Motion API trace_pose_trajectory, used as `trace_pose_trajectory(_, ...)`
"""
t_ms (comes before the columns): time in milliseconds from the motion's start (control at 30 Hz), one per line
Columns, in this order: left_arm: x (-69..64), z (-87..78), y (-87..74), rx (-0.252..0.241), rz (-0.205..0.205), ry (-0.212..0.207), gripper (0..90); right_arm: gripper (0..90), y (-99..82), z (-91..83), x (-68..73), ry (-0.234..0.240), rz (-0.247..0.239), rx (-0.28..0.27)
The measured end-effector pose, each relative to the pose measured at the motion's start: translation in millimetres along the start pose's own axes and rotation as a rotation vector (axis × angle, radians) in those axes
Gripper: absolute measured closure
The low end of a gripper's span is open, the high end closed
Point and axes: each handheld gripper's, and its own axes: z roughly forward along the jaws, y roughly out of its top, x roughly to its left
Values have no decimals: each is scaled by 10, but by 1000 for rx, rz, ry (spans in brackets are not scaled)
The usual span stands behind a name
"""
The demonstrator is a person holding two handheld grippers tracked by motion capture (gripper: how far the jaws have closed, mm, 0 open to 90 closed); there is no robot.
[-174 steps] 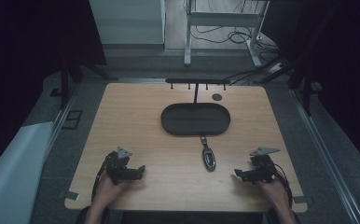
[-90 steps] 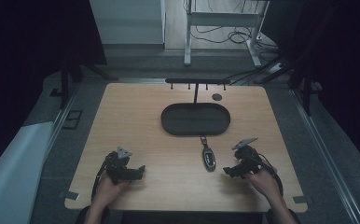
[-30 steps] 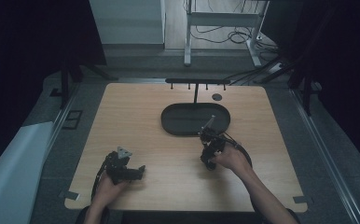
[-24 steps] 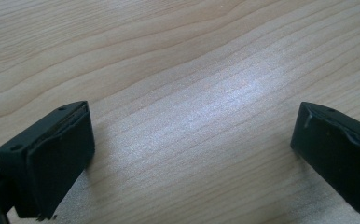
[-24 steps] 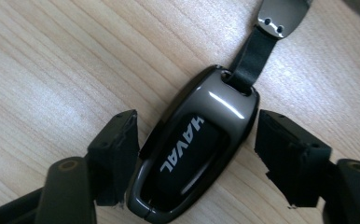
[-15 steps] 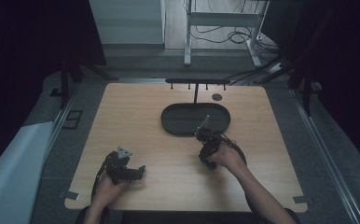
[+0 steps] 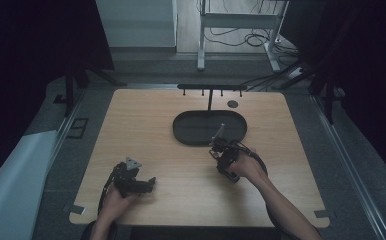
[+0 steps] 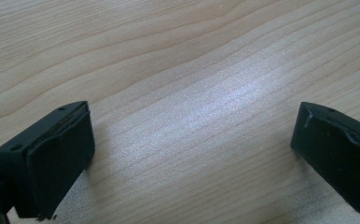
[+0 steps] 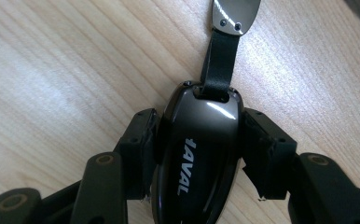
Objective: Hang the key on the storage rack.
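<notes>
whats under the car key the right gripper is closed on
Bare wooden table lies all around the car key and its black strap. The key's body and the jaws pressed to its sides cover the spot right beneath it.

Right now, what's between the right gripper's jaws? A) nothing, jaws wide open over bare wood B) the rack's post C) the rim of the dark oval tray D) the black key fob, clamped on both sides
D: in the right gripper view the right gripper has a jaw pressed against each side of the glossy black key fob, which lies on the wooden table with its strap pointing away.
</notes>
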Motion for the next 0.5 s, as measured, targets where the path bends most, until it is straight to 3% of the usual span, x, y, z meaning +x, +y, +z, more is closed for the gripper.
trace_pose_trajectory(500, 1, 0, 0, 1, 1, 1, 0, 484, 16, -313, -28, 38, -28, -25)
